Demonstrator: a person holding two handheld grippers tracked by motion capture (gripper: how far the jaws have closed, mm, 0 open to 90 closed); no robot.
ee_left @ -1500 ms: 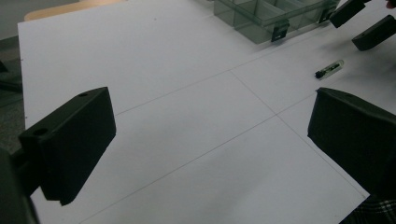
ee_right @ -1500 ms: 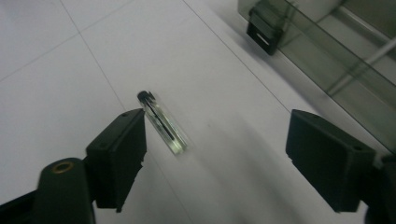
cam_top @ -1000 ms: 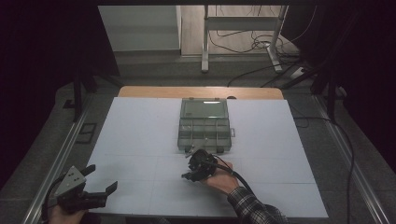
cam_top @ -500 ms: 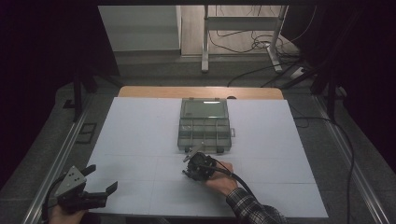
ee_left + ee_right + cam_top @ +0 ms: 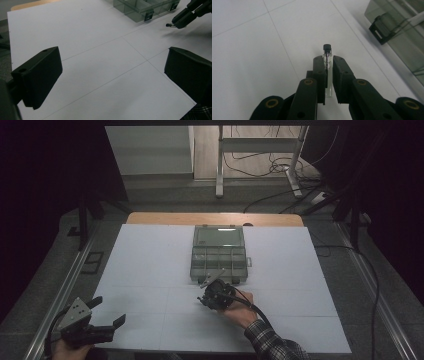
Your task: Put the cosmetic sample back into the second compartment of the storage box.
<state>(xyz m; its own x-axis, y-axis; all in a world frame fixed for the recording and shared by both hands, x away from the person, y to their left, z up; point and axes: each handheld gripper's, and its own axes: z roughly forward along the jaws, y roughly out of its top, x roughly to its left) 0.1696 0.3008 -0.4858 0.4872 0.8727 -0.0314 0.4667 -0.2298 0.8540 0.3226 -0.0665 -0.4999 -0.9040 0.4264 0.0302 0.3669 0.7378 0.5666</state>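
My right gripper (image 5: 328, 62) is shut on a small clear glass vial (image 5: 327, 55) with a black cap, which sticks out past the fingertips. In the high view the right gripper (image 5: 204, 299) hovers over the white mat just in front of the grey compartment box (image 5: 218, 254), which lies open with its lid folded back. The left gripper view catches that gripper (image 5: 185, 16) with the vial's cap (image 5: 168, 24) pointing left. My left gripper (image 5: 111, 311) sits at the mat's near left corner, open and holding nothing, its jaws wide apart (image 5: 112, 72).
A white mat (image 5: 150, 270) with thin grid lines covers the table. The box's black latch (image 5: 382, 27) is near the right gripper. A metal rail (image 5: 60, 290) runs along the table's left side; cables lie on the floor behind.
The right hand with the vial has shifted only slightly in front of the box. The left gripper has stayed where it was.
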